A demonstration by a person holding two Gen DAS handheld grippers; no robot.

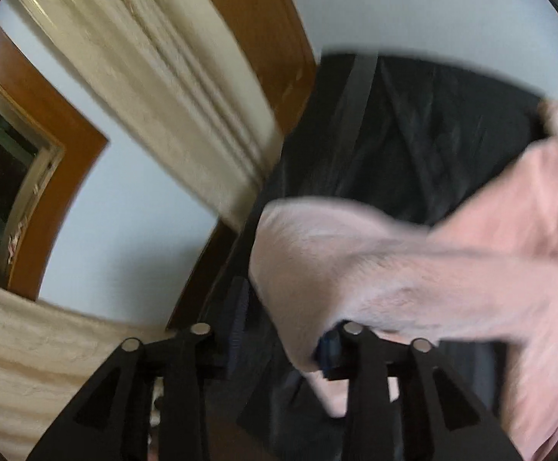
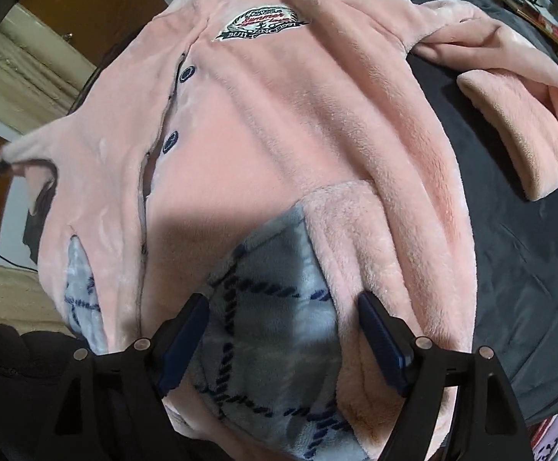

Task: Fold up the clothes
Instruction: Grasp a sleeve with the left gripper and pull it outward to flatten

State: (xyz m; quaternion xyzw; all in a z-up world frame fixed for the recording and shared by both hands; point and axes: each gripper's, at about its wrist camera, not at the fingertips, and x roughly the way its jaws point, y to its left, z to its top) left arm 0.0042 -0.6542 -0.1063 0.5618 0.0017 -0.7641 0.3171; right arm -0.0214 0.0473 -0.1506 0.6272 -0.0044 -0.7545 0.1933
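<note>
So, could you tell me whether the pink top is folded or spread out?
Mostly spread: the pink top lies front-up on the dark surface, only one sleeve doubled over.

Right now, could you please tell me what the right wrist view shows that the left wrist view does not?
Only the right wrist view shows the garment's front: the badge, dark buttons, the grey checked pocket and the open right gripper over it. Only the left wrist view shows the left gripper with pink cloth draped on one finger, and a curtain. Both show the pink garment on a dark surface.

An embroidered patch (image 2: 260, 23) on the pink fleece top (image 2: 298, 123) is showing "Summer" and, partly legible, "BUILT SINCE".
</note>
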